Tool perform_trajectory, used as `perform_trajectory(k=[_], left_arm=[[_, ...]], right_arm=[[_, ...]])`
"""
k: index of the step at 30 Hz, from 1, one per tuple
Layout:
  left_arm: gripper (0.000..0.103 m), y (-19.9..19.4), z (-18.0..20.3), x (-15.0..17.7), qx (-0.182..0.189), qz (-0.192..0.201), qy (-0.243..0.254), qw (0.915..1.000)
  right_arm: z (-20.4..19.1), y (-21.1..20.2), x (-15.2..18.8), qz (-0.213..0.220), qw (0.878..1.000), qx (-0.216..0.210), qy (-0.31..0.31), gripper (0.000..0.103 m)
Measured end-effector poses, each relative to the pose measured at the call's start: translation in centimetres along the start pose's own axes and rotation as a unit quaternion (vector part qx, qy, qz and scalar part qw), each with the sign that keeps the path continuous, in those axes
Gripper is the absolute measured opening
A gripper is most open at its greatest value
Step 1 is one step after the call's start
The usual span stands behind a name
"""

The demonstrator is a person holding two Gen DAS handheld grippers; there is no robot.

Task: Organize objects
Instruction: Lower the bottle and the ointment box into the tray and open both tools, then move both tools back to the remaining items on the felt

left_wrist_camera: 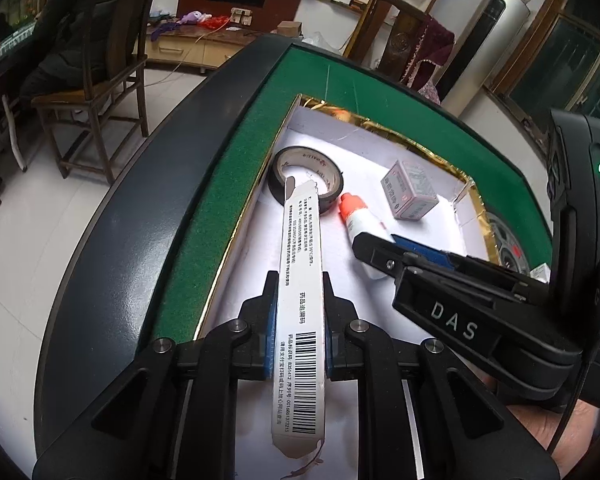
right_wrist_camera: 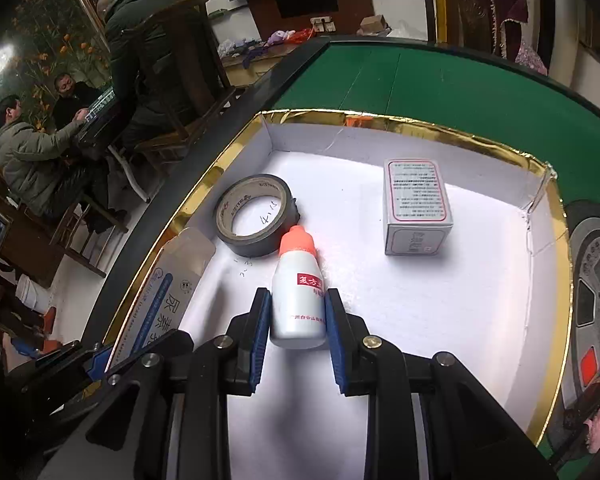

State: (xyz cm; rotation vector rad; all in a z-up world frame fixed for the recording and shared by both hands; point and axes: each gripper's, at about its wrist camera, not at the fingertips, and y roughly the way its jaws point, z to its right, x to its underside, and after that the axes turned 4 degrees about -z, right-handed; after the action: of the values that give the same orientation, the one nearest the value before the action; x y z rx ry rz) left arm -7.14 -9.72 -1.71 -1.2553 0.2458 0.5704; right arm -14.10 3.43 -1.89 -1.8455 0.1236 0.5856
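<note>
Gold-foil-rimmed white tray on green felt worktop. Left fingers pinch slim cardboard carton; right fingers pinch smooth orange-capped bottle.

The right gripper bears "DAS" in pale letters on its black body; the long carton carries a barcode, "药品追溯码", and digits "835412"; its blue-striped face reads "尿素"; the bottle shows red characters, too blurred to read.
</note>
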Motion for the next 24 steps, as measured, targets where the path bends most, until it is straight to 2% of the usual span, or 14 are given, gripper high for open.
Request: perform_trajectory(k=[2,3,10,14,17,19,22,24], left_arm=[[0.016,-0.3,0.1,0.0,0.001,0.001,0.0,1.0],[0.022,-0.4,0.1,0.0,0.0,0.003,0.0,1.0],[0.039,-1.8,0.1,-0.2,0.001,0.027,0.001,0.9996],[0.039,-2.2,0.9,0.0,0.014,0.03,0.019,0.9993],[0.039,-2.7,2.4,0.5,0.025,0.03,0.057,0.9976],[0.039,-3.0,3.8,1.1,0.049,0.023,0.089,0.9946],[0.039,-3.2,6.3,2.6,0.06,0.023,0.151,0.9864],[0.039,-3.3,7.8,3.5,0.056,0.038,0.188,0.9798]], right_arm=[[-0.2,-0.3,0.1,0.001,1.0,-0.001,-0.004,0.027],[-0.2,-0.4,0.2,0.003,1.0,-0.001,-0.005,0.027],[0.0,-1.4,0.5,0.016,1.0,-0.011,-0.001,0.028],[0.4,-2.3,0.9,0.026,1.0,-0.015,0.004,0.028],[1.0,-3.9,1.8,0.042,0.999,-0.025,0.011,0.028],[1.7,-5.6,2.8,0.059,0.998,-0.032,0.015,0.028],[3.1,-8.6,5.0,0.089,0.994,-0.052,0.021,0.029],[4.3,-10.7,6.9,0.11,0.992,-0.055,0.022,0.035]])
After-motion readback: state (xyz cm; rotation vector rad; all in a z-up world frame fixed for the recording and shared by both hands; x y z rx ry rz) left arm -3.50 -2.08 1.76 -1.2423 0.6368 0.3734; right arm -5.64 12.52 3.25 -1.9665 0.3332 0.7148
